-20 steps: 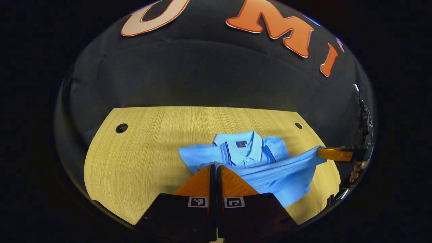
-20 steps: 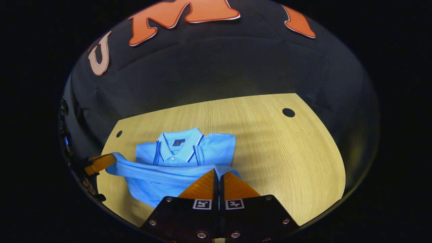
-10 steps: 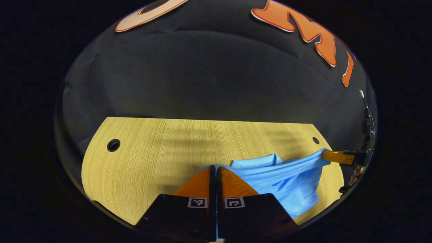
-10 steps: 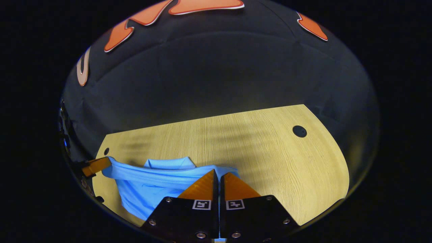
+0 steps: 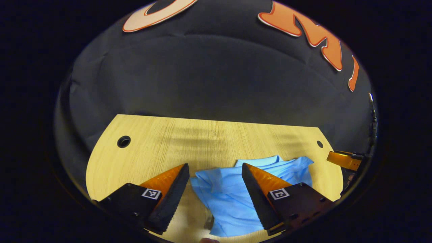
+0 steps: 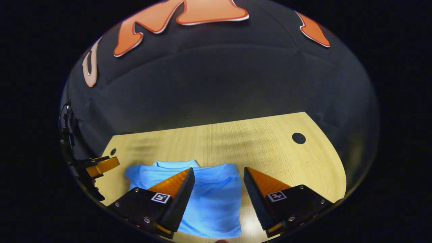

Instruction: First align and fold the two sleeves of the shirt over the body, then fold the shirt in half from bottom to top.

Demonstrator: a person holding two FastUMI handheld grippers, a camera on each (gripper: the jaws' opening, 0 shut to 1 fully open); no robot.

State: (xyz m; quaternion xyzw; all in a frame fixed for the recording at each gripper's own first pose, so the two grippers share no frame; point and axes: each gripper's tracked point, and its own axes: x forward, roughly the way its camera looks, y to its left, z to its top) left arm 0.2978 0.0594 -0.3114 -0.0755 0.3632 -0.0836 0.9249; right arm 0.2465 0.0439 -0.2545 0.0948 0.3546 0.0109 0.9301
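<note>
In the left gripper view the left gripper [image 5: 212, 175] hangs just above the near part of the table [image 5: 152, 148] with its fingers spread wide, nothing between them but air; the shirt [image 5: 233, 199] lies flat below and between them, its folded-over layer rumpled along the top edge. That wide spread suggests the cloth is let go so it can settle under its own weight. At the far right of this view one finger of the right gripper [image 5: 344, 159] shows just beside the shirt's corner, apart from the cloth. In the right gripper view the left gripper [image 6: 103, 166] appears at the far left edge, near the shirt [image 6: 209, 202] but not touching it. The right gripper [image 6: 218, 175] likewise has its fingers spread apart, with the shirt lying on the table [image 6: 270, 148] beneath the gap. The shirt sits as a compact rectangle near the front of the table, with a strip of collar peeking past its far edge, so the bottom-to-top fold looks done. Both grippers poised over the corners fits a release at matching points, which keeps the edges level.
</note>
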